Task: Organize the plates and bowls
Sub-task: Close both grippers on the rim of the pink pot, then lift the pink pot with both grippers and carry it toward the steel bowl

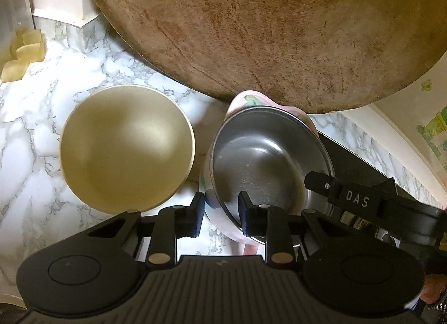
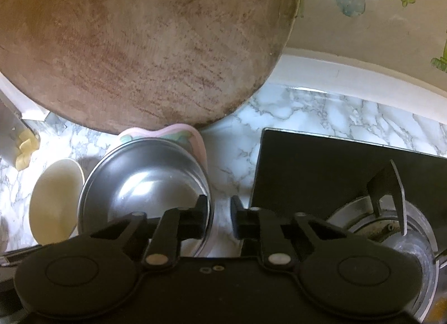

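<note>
Two black grippers pinch the round steel bowl (image 1: pixel 265 156) nested in a pink bowl (image 1: pixel 215 206) at lower centre: left gripper (image 1: pixel 220 212) clamps its left rim, right gripper (image 2: pixel 219 217) closes on its right rim.

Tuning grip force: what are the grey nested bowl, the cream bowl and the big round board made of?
Grey nested bowl: likely stainless steel, brushed; soft mirror-like highlights. Cream bowl: matte, speckled, thick rim; ceramic or melamine, can't tell. Big round board: wood, worn and unfinished; brown grain, knife scoring.
</note>
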Available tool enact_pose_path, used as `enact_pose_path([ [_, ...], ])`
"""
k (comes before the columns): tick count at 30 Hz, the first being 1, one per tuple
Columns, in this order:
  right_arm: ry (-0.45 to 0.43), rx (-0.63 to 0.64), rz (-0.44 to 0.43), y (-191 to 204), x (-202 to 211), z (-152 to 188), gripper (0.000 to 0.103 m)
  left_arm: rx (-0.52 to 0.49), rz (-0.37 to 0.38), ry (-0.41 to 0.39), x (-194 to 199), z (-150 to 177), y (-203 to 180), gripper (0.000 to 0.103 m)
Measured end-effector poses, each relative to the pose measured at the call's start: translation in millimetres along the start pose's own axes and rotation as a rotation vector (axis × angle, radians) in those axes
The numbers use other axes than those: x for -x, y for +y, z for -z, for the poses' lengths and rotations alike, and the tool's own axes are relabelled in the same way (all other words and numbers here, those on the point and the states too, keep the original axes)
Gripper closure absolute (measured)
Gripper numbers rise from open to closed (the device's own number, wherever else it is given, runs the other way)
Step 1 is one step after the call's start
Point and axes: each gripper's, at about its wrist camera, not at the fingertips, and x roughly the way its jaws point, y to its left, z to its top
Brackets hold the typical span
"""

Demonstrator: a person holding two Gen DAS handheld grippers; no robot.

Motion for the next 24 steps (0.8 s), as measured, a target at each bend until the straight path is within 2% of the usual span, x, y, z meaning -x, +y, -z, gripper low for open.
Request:
enact_pose_path([
  [1, 0.0, 0.001, -0.011, 0.0, 0.0, 0.8, 0.095, -0.004, -0.001, 0.001, 0.4, 0.0, -0.5, 0.08],
  [11, -0.022, 0.008, 0.02, 4.2, 20.5, 17.5, 0.095, -0.05, 0.001, 0.03, 9.8, 10.1, -5.1, 0.082],
  [24, -0.048, -0.051, 0.027, 9.6, 84.0, 47.9, 0.093, -0.162, 0.045, 0.063, 66.5, 31.4, -8.3, 0.082],
])
